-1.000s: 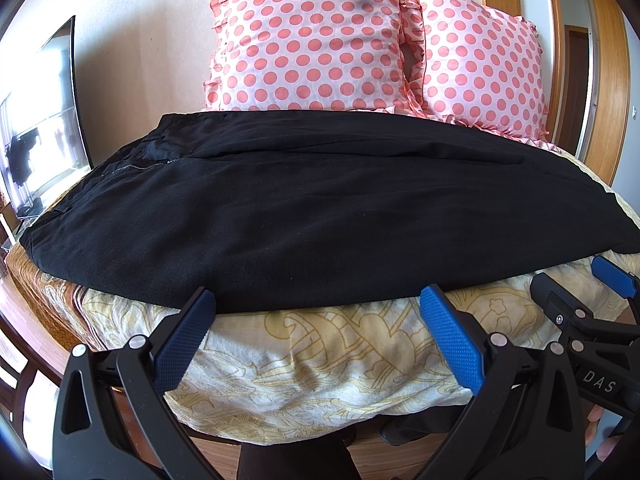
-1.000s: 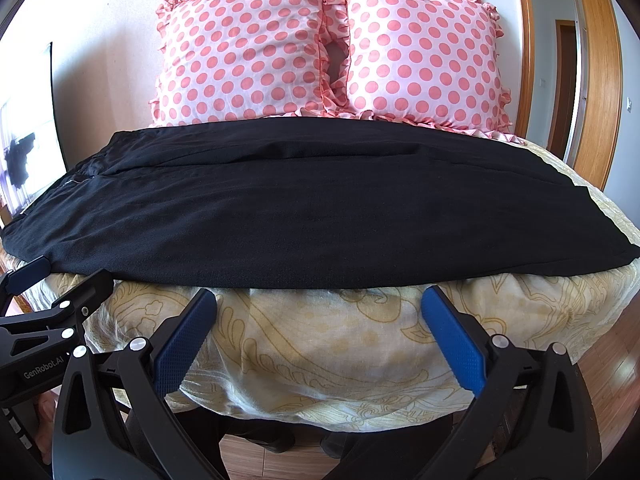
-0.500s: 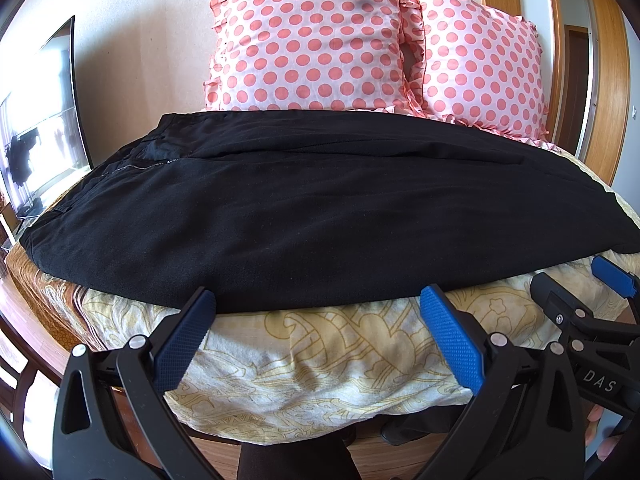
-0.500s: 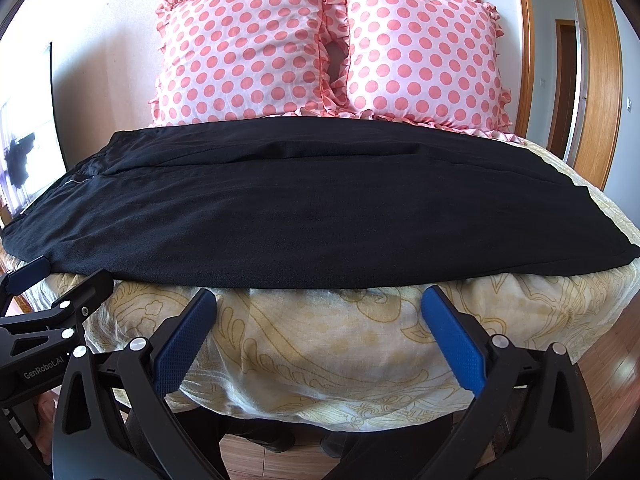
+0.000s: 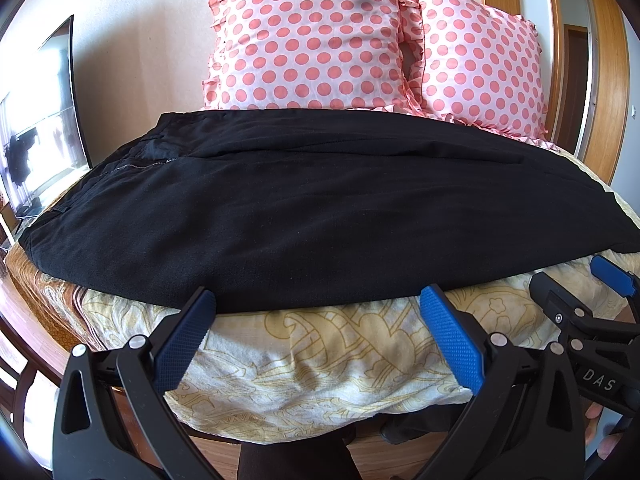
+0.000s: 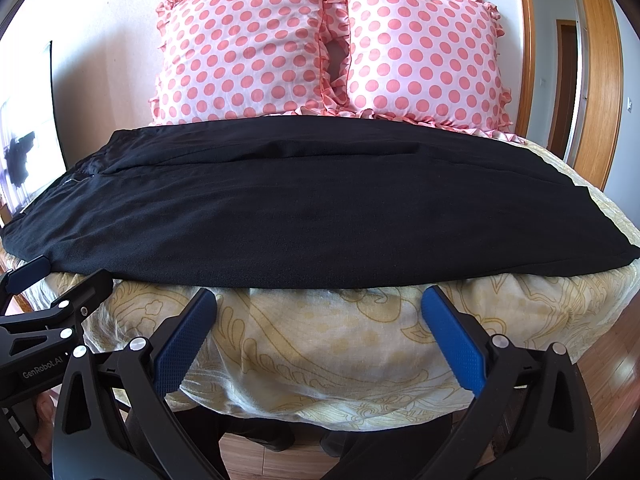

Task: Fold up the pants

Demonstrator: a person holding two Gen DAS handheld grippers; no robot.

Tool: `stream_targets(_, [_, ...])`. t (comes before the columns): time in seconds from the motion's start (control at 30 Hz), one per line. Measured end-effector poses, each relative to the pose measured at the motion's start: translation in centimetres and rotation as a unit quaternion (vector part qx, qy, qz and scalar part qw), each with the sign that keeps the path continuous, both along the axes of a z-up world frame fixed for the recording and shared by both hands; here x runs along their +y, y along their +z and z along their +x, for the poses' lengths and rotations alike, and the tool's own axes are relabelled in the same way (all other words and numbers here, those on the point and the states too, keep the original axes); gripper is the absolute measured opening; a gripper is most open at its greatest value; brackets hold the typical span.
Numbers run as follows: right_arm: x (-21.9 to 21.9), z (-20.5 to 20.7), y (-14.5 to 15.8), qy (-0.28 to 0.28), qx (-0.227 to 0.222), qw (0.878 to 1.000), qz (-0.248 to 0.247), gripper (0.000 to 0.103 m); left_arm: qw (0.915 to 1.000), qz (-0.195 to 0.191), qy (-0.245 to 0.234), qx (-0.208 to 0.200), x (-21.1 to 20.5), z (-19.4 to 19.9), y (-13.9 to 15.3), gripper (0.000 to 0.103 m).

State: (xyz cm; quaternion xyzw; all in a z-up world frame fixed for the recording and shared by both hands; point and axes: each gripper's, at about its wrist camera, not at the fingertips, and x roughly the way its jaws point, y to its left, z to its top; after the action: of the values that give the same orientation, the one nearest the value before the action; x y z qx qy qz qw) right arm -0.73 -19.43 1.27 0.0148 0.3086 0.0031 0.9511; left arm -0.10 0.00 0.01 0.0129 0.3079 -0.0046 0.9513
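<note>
Black pants (image 5: 304,208) lie flat across the bed, waistband to the left, leg ends to the right; they also show in the right wrist view (image 6: 320,216). My left gripper (image 5: 320,320) is open and empty, just short of the pants' near edge. My right gripper (image 6: 320,316) is open and empty, also just short of the near edge, further right. Each gripper shows at the edge of the other's view: the right one (image 5: 600,284) and the left one (image 6: 44,280).
The bed has a yellow patterned bedspread (image 5: 320,360) hanging over the near edge. Two pink polka-dot pillows (image 6: 328,44) lean on the wall behind the pants. A screen (image 5: 36,120) stands at the left. A wooden door frame (image 6: 600,60) is at the right.
</note>
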Motion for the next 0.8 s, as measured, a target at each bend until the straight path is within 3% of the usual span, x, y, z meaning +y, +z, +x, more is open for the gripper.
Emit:
stream_targets(0.27, [-1.2, 0.2, 0.1, 0.031, 0.012, 0.999, 0.009, 0.102, 0.9999, 0.0, -0.009, 0.006, 0.1, 0.0, 0.1, 0.101])
stream_targets(0.43, [-5.6, -0.1, 3.5, 0.017, -0.024, 0.998, 0.063, 0.102, 0.9996, -0.003, -0.016, -0.021, 0.8, -1.6, 3.2, 0.101])
stream_targets(0.53, [-10.3, 1.5, 7.1, -0.021, -0.05, 0.994, 0.098, 0.102, 0.9987, -0.006, -0.014, -0.049, 1.6, -1.2, 4.9, 0.101])
stream_targets(0.63, [-15.3, 5.7, 9.7, -0.073, -0.038, 0.987, 0.137, 0.102, 0.9966, -0.03, 0.004, -0.077, 2.7, 0.2, 6.4, 0.101])
stream_targets(0.8, [-22.2, 16.6, 10.9, -0.211, 0.035, 0.972, 0.099, 0.102, 0.9944, -0.084, 0.016, -0.063, 4.8, 2.9, 6.7, 0.101])
